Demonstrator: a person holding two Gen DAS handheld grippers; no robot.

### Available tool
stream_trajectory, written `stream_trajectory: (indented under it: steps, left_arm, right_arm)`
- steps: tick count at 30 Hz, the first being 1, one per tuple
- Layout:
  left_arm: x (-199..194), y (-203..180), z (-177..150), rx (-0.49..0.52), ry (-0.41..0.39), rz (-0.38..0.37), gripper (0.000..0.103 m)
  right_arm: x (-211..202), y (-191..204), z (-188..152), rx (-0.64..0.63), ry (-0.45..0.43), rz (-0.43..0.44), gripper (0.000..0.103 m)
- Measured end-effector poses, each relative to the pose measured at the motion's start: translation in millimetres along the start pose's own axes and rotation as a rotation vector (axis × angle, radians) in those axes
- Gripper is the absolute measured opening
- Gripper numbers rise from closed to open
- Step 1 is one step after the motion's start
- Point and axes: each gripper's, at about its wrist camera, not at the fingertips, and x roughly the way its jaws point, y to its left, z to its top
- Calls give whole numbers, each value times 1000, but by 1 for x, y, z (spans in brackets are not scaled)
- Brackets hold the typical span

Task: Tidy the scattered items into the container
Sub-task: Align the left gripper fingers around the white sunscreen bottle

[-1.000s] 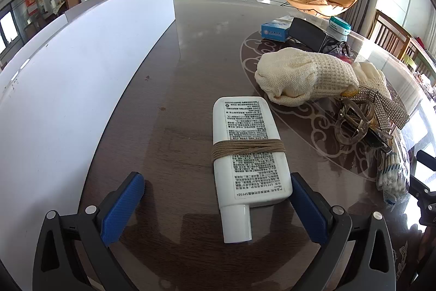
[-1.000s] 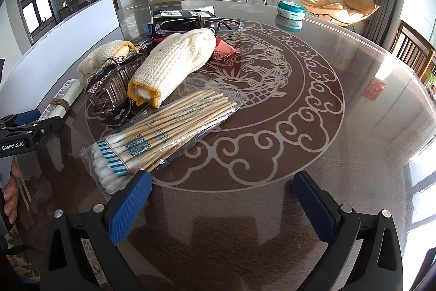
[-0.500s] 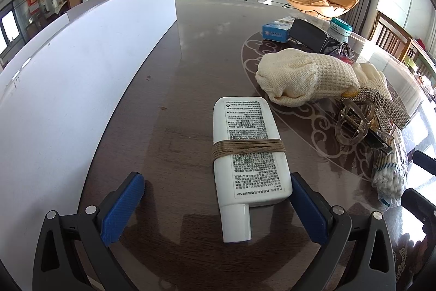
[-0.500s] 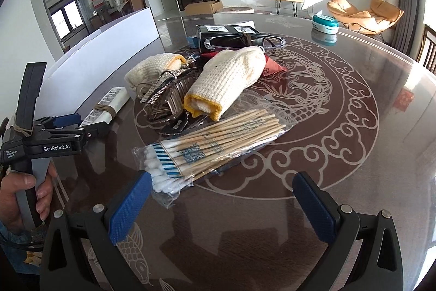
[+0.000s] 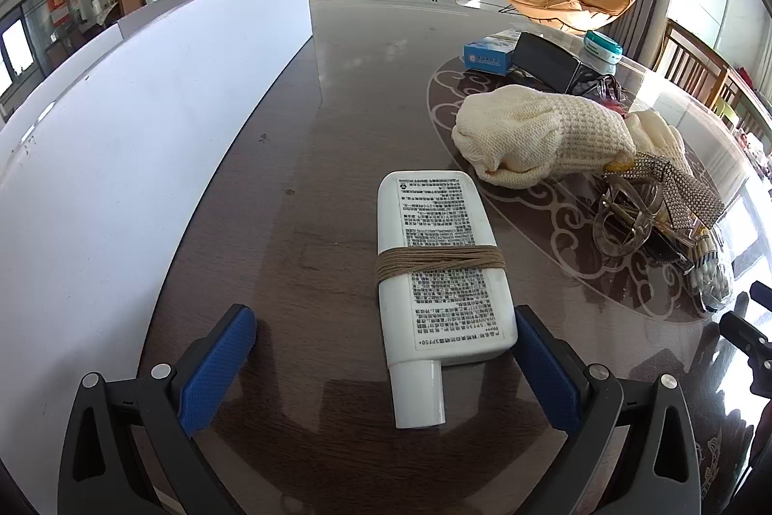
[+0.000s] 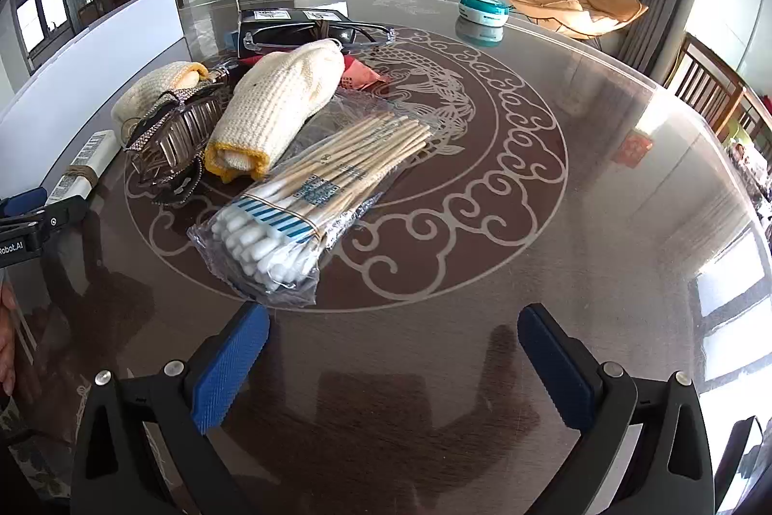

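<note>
Both grippers are hovering low over the glossy dark round table (image 5: 337,90), fingers spread, gripping nothing.

Left wrist view: the left gripper (image 5: 383,363) is pointing level along the tabletop, its blue-padded fingers (image 5: 217,363) standing wide on either side of the white flat tube wound with brown twine (image 5: 441,273), which is lying at lower centre, cap toward the camera; the right pad looks to be just beside or touching it. A white-walled container (image 5: 144,119) is filling the left of the frame.
Right wrist view: the right gripper (image 6: 393,368) is tilting slightly down, released, at the bottom; the clear bag of wooden cotton swabs (image 6: 313,196) is lying just above its left finger, centre-left, beside a cream knitted glove with yellow cuff (image 6: 277,112).
</note>
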Motion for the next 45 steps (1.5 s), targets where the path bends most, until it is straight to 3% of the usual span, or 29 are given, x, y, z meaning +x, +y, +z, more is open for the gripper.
stream_trajectory:
  steps: [9, 45]
  left_arm:
    - [0, -1, -1, 1, 0, 1, 103]
    - [1, -2, -1, 1, -1, 2, 103]
  right_arm:
    - [-4, -4, -7, 39, -43, -6, 103]
    - [-3, -4, -7, 38, -43, -7, 103]
